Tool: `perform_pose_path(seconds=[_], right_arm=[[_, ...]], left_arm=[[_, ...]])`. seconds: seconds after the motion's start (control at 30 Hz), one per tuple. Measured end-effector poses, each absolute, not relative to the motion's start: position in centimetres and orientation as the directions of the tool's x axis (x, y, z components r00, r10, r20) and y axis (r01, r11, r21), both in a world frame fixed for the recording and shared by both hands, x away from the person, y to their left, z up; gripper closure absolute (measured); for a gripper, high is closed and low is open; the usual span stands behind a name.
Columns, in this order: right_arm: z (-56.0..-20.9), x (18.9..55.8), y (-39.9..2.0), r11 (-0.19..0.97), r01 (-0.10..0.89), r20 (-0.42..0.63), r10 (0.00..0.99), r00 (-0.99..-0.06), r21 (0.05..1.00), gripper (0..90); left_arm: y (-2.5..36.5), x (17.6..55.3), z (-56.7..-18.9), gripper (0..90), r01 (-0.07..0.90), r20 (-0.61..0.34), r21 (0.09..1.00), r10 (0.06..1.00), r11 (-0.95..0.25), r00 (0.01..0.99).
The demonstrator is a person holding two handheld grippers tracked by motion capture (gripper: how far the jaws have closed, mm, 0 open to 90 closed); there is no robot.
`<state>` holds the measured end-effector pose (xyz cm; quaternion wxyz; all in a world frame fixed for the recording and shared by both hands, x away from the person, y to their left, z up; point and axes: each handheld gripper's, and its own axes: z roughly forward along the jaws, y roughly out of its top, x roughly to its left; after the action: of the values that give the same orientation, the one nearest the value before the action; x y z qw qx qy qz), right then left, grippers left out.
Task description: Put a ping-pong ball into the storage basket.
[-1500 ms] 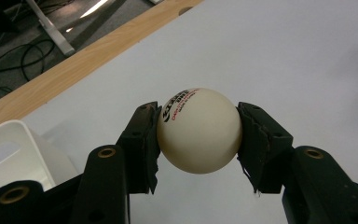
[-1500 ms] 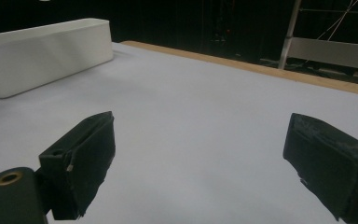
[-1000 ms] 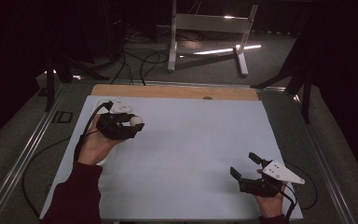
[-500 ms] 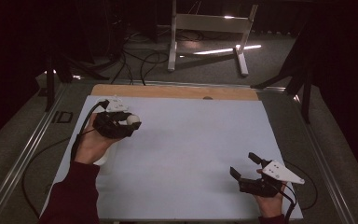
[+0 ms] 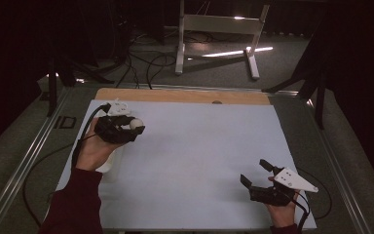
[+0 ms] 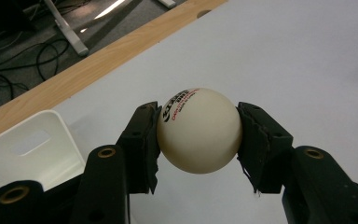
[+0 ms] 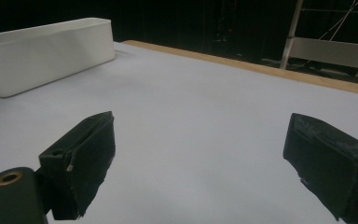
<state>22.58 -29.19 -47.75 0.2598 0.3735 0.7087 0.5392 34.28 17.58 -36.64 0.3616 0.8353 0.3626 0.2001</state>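
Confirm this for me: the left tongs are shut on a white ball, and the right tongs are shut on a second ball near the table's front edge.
Not quite. The left tongs are shut on the white ball, but the right tongs near the front edge stand open with nothing between them. The right gripper view shows bare white table cover between the two jaws.

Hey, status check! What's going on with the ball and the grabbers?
Left gripper shut on ball, beside white bin. Right gripper open, empty. Nothing in the way.

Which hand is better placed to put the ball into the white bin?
Left. The left gripper already holds the ball beside the white bin; the right gripper is open, far across the table.
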Motion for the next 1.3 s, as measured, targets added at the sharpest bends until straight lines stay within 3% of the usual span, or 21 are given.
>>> perform_pose_path(seconds=[1.3], right_arm=[[-47.7, 22.6, -29.2, 0.139, 0.248, 0.034, 0.809, -0.586, 0.959, 8.8]], left_arm=[[19.1, 34.4, -36.8, 51.8, 0.479, 0.078, 0.749, 0.779, -0.457, 0.622]])
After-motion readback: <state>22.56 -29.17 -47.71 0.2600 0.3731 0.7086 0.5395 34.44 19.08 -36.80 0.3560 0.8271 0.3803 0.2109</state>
